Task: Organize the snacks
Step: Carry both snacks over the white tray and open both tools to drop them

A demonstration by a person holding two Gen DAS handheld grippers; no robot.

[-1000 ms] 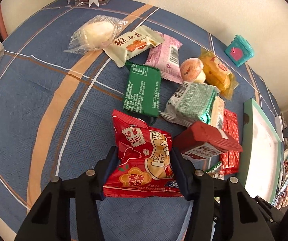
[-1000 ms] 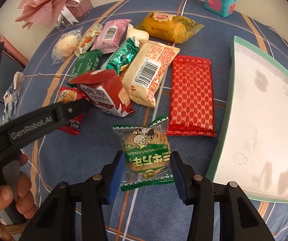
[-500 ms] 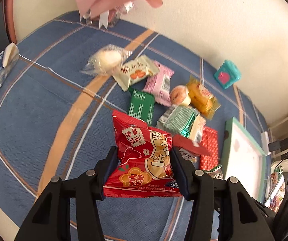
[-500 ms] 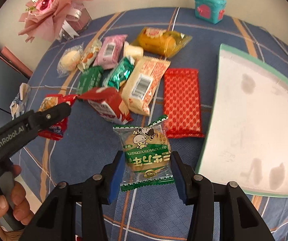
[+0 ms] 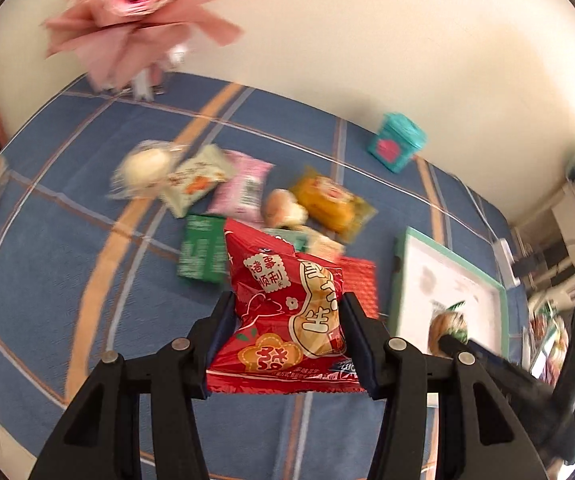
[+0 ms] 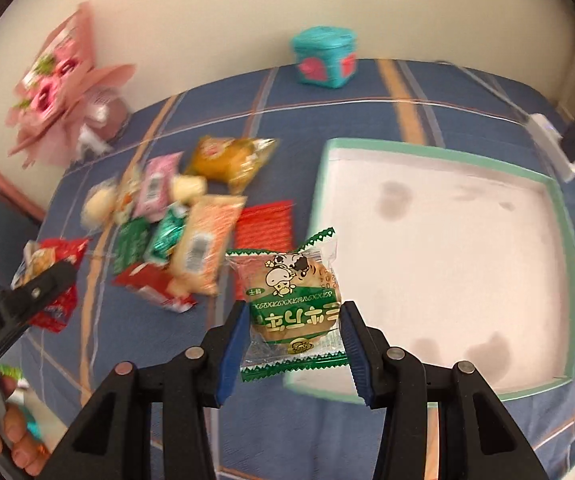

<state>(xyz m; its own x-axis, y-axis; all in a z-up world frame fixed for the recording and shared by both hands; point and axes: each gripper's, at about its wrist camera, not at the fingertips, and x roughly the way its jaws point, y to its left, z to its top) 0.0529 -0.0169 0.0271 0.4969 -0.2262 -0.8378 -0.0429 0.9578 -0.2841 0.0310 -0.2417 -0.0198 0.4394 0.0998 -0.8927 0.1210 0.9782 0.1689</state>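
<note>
Blue plaid cloth covers the bench [image 5: 67,216]; a pink bouquet [image 5: 135,12] stands at its far left against a cream wall. Loose snacks [image 6: 191,220] lie clustered mid-bench, blurred. My left gripper [image 5: 287,336] is raised above the cloth, its jaws pinching a red snack packet [image 5: 287,320] upright by both sides. My right gripper [image 6: 293,344] is held level over the near left corner of the mint-rimmed white tray [image 6: 559,208], jaws clamped on a green-trimmed cake packet [image 6: 291,308]. A teal box [image 6: 323,56] sits by the wall.
</note>
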